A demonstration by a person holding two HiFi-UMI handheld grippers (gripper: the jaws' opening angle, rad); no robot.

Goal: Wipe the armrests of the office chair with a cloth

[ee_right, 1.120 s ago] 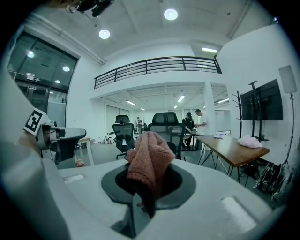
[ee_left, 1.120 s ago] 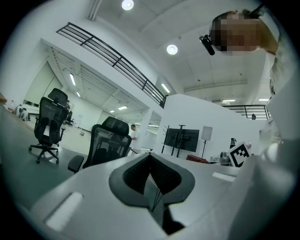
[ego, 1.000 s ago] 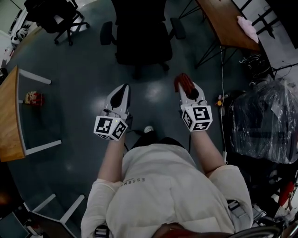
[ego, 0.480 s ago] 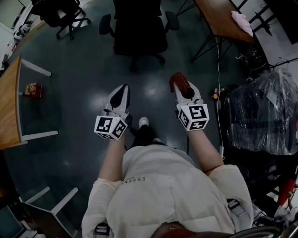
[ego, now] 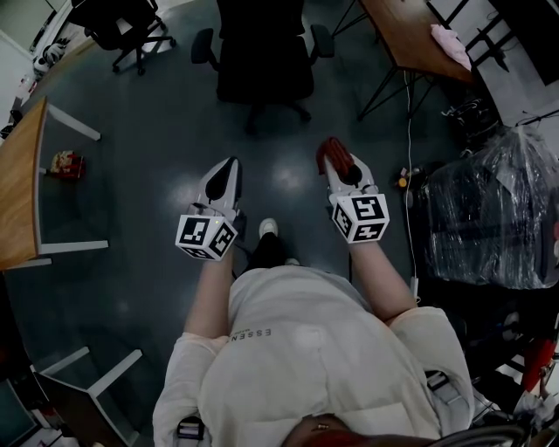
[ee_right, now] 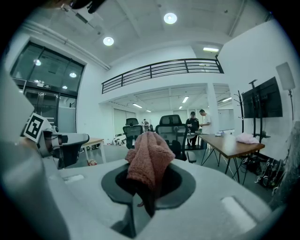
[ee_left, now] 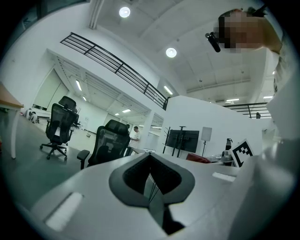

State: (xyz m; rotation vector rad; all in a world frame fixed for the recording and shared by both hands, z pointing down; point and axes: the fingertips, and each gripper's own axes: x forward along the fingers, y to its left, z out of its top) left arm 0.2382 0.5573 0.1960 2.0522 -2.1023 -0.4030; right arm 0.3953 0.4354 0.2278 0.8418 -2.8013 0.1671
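Closest in, stood on a dark floor (ego: 157, 262) in a pale top, with one white shoe (ego: 268, 229) showing between the forearms. Held both forearms out forward and roughly parallel, elbows bent at the sides, marker cubes (ego: 207, 237) sitting at the near ends of the tools. Aimed the left tool (ego: 229, 166) ahead and slightly inward. Had its jaws pressed together on nothing, as seen along them in the left gripper view. Aimed the right tool (ego: 341, 166) ahead as well, about level with the left one and well apart from it. Pinched a reddish-pink cloth (ego: 331, 151) between that tool's jaws, bunched up and standing past the tips in the right gripper view. Hung both tools in the air above the floor, touching nothing else.

Farther on, faced a black office chair (ego: 262, 65), well apart from both tools. Saw its armrests (ego: 203, 44) sticking out on either side, with the cloth nowhere near them. Off to the far right, made out a wooden table (ego: 410, 39) with a pink rag (ego: 450, 44) on it, and nearer, a plastic-wrapped bundle (ego: 489, 218). At the far left, caught a second chair (ego: 122, 26).
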